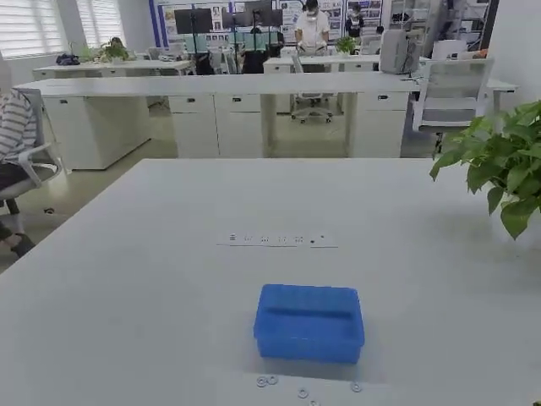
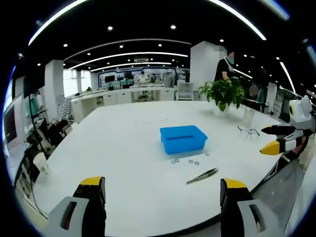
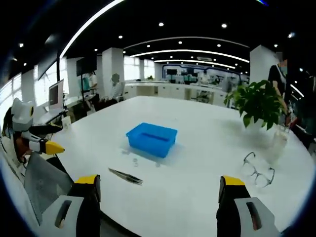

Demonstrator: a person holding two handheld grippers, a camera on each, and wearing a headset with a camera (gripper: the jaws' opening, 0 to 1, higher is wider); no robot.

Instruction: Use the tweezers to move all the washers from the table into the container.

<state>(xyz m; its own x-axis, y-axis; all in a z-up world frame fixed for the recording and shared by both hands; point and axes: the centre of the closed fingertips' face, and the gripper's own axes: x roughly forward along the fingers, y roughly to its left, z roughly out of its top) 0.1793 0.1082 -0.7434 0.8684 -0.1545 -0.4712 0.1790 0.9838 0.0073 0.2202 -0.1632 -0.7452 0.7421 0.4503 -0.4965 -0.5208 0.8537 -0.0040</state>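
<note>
Right now, the washers (image 1: 272, 381), small flat grey rings, lie on the smooth white surface (image 1: 127, 296), just beside the near wall of the container (image 1: 309, 323). It is a blue plastic box with an open top. The thin, shiny tweezers (image 2: 202, 176) lie on the surface closer to you, apart from the washers. Your left tongs (image 2: 162, 183) and right tongs (image 3: 160, 180) are both spread wide with nothing between their yellow tips. Clear glasses (image 3: 259, 170) and a leafy green plant (image 1: 499, 165) sit off to the right.

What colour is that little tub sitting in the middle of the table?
Bright blue. The container shows best in the head view.
</note>
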